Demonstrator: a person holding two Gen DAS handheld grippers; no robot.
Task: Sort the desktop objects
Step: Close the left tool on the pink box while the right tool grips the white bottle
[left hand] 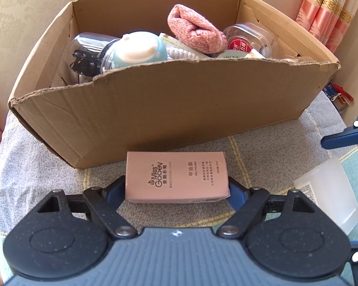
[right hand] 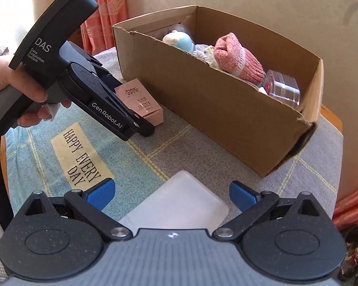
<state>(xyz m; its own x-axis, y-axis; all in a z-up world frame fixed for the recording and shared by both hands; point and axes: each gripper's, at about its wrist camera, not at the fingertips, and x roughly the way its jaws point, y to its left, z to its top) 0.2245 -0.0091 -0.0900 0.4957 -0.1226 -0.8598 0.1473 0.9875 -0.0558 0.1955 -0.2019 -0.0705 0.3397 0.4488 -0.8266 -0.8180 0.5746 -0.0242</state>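
Pink carton (left hand: 176, 177): lower centre of the left view, lying flat on the cloth-covered surface (left hand: 262, 147), just in front of the cardboard box (left hand: 155, 109).
Handling: likely light, thin card, crushable; take it by its 2 long sides, gently.
Left claw (left hand: 177, 189): pads flank the carton; contact unclear.
Right claw (right hand: 171, 194): apart, over a frosted plastic case (right hand: 179, 197), lower centre.

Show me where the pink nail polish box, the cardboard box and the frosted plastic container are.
pink nail polish box (left hand: 176, 178), left wrist view, printed top face.
cardboard box (left hand: 155, 114), left wrist view, front wall.
frosted plastic container (right hand: 179, 202), right wrist view, top surface.
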